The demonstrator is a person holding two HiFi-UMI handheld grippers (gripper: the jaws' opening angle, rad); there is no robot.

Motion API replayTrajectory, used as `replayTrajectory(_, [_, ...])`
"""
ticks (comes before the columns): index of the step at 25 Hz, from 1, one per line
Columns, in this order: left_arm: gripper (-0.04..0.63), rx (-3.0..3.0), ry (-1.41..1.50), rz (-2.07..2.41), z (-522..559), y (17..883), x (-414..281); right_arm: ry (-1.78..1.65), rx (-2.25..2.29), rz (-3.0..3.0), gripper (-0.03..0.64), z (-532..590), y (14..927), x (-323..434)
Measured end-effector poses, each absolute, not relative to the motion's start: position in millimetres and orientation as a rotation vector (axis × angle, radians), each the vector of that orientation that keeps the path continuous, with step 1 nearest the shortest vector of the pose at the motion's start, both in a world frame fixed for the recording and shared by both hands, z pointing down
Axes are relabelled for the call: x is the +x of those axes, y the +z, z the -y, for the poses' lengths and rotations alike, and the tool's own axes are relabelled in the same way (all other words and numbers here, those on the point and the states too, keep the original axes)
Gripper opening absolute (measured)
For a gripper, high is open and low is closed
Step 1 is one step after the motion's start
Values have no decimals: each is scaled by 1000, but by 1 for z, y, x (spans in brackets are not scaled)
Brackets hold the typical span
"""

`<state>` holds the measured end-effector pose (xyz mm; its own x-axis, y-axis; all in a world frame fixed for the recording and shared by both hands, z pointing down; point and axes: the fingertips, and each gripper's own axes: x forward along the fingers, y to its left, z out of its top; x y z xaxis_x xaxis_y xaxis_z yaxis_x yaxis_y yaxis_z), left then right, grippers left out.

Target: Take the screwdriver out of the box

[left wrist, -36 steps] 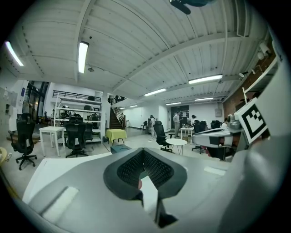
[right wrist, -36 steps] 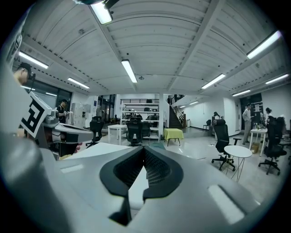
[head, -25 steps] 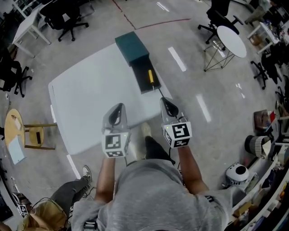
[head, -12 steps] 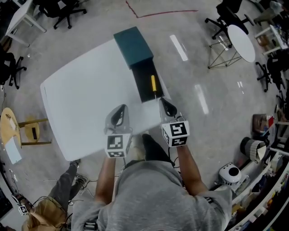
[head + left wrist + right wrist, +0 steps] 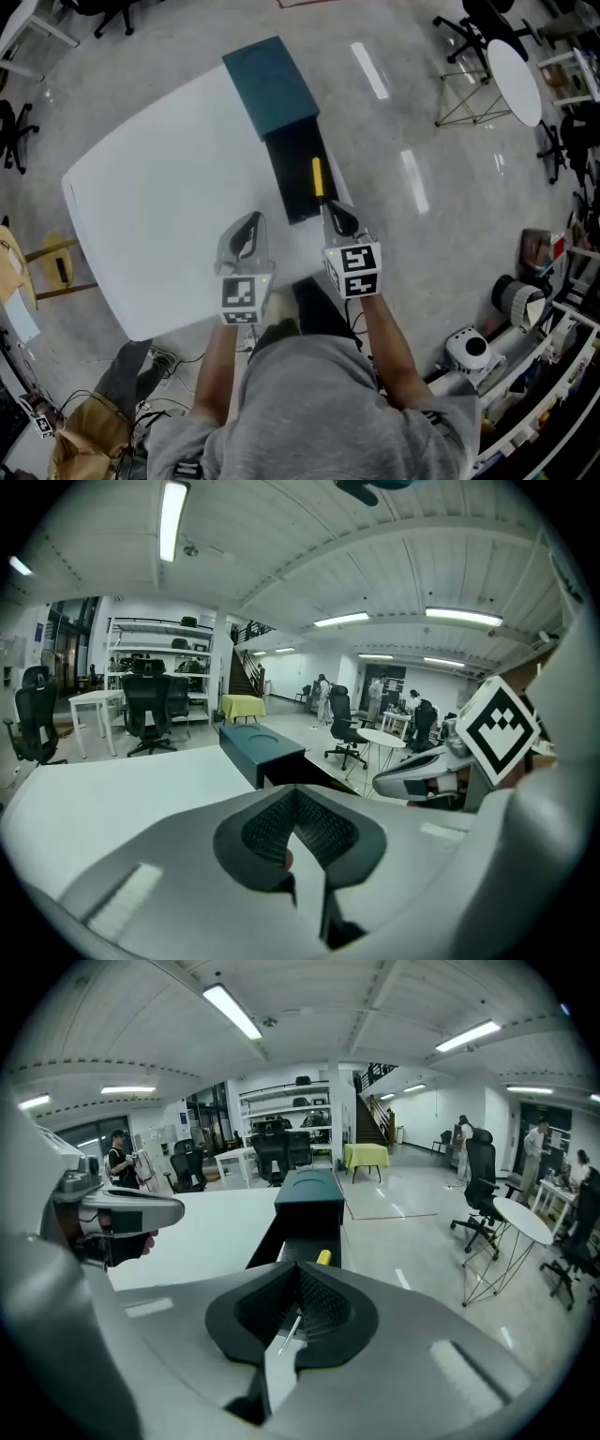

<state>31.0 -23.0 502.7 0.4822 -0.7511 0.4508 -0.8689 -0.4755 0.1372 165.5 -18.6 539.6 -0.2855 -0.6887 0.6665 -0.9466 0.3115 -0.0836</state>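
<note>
— One screwdriver (image 5: 317,176), yellow-handled, is noted lying lengthwise in the open black tray (image 5: 292,192) of the box (image 5: 272,82). Its metal shaft is pointed at the tray's near end.

— Box placement?

— It is set at the right edge of the white desk (image 5: 159,206). The dark teal cover is at the far end, and the tray projects toward the person.

— Grippers?

— Right gripper (image 5: 331,209) is held just short of the tray's near end. Its jaws are pressed together and nothing is pinched. In the right gripper view the shaft tip is seen just beyond them; contact cannot be told. Left gripper (image 5: 250,222) is held over bare desk, beside the right one and left of the tray. Its jaws are likewise closed on nothing.

— Surroundings?

— Grey floor is recorded all round. A round white table (image 5: 514,73) and an office chair (image 5: 478,1185) stand well apart, off to the right.
</note>
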Motion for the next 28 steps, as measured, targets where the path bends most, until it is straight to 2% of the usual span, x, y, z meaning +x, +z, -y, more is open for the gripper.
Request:
replayTrajectory(5, [11, 2354, 506, 1335, 35, 524, 37, 730, 1394, 1988, 6, 31, 571, 167])
replayTrajectory(8, [11, 2339, 529, 1328, 38, 534, 37, 769, 1350, 1933, 89, 31, 589, 166])
replayTrajectory(11, [11, 2326, 544, 1324, 43, 541, 36, 782, 1328, 1865, 145, 32, 601, 166])
replayTrajectory(15, [11, 2307, 552, 1316, 47, 549, 36, 793, 1295, 1815, 179, 34, 610, 165])
replayTrajectory(24, [11, 2285, 570, 1303, 51, 554, 40, 751, 1213, 1713, 187, 33, 622, 158])
replayTrajectory(28, [11, 2272, 576, 1312, 51, 555, 40, 707, 1190, 1650, 138, 31, 625, 162])
